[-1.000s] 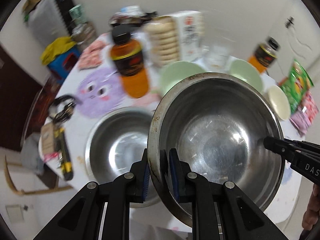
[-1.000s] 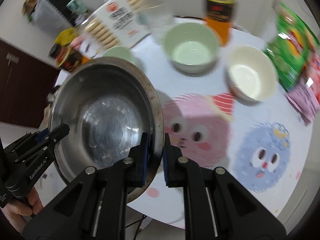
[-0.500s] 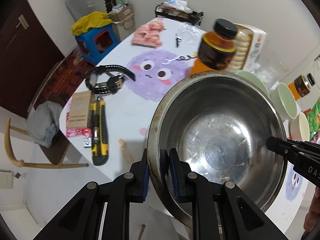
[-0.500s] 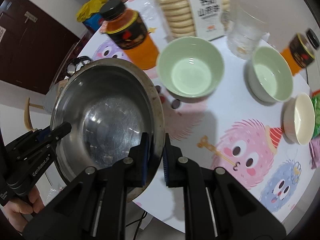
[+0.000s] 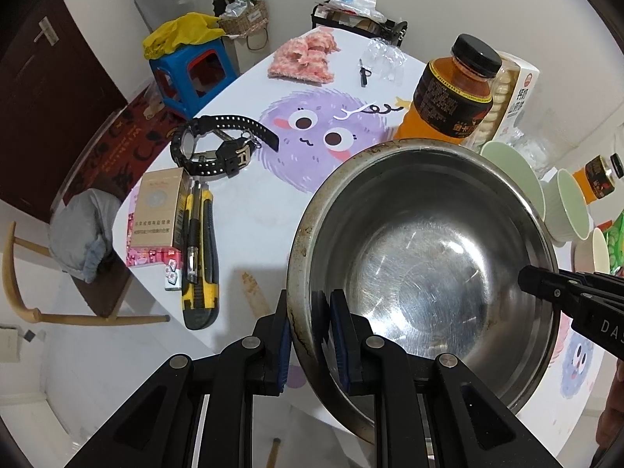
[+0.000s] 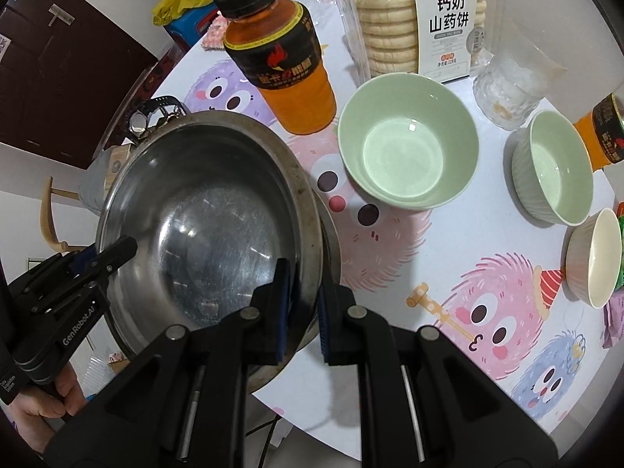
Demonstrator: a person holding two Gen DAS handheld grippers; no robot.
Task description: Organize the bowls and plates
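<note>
Both grippers are shut on opposite rims of a large steel bowl, also in the right wrist view. My left gripper pinches its near-left rim; my right gripper pinches its right rim. In the right wrist view a second steel rim shows just under the held bowl, so the bowl appears to rest in another one. A large green bowl, a smaller green ribbed bowl and a cream bowl stand on the table to the right.
An orange drink bottle stands just behind the steel bowl, with a cracker pack, a plastic cup and a second bottle. A watch, box and utility knife lie to the left.
Both grippers carried the steel bowl left and down over the other steel bowl, which is now nearly hidden beneath it. Both grips are unchanged.
</note>
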